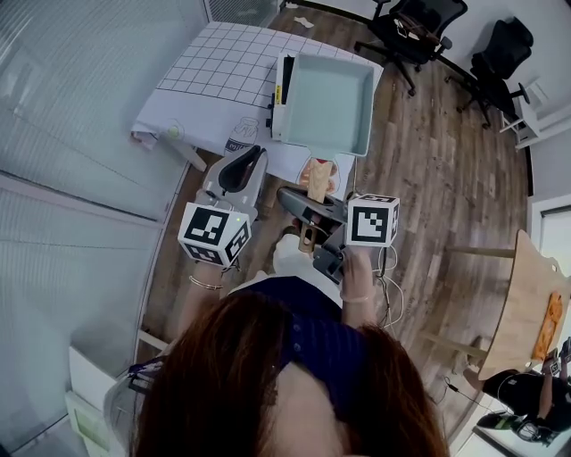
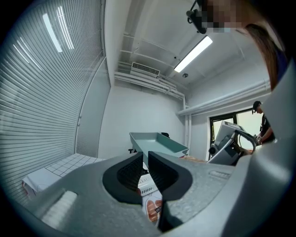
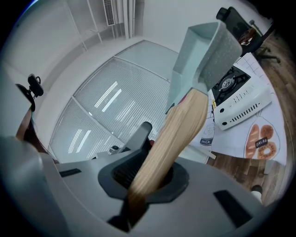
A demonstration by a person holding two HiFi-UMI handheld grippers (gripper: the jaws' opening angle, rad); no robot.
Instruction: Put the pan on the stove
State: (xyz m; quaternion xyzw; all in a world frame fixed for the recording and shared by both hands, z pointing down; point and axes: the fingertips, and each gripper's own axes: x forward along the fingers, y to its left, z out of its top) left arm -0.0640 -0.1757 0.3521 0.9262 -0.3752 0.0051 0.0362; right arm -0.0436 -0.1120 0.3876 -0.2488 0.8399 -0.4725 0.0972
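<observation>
A pale teal square pan [image 1: 326, 103] with a wooden handle [image 1: 317, 183] hangs in the air over the table. My right gripper [image 1: 308, 203] is shut on that handle. In the right gripper view the handle [image 3: 175, 134] runs up from between the jaws of the right gripper [image 3: 150, 173] to the tilted pan [image 3: 203, 55]. The white stove [image 3: 240, 99] lies below it on the mat; in the head view the stove [image 1: 284, 85] peeks out at the pan's left edge. My left gripper [image 1: 243, 165] hovers left of the handle, jaws close together and empty [image 2: 144, 171]. The pan [image 2: 159, 143] is ahead of it.
A white gridded mat [image 1: 214, 71] with printed food pictures covers the table. Two black office chairs [image 1: 415, 27] stand on the wooden floor beyond it. A wooden table [image 1: 526, 303] is at the right edge. A glass wall with blinds runs along the left.
</observation>
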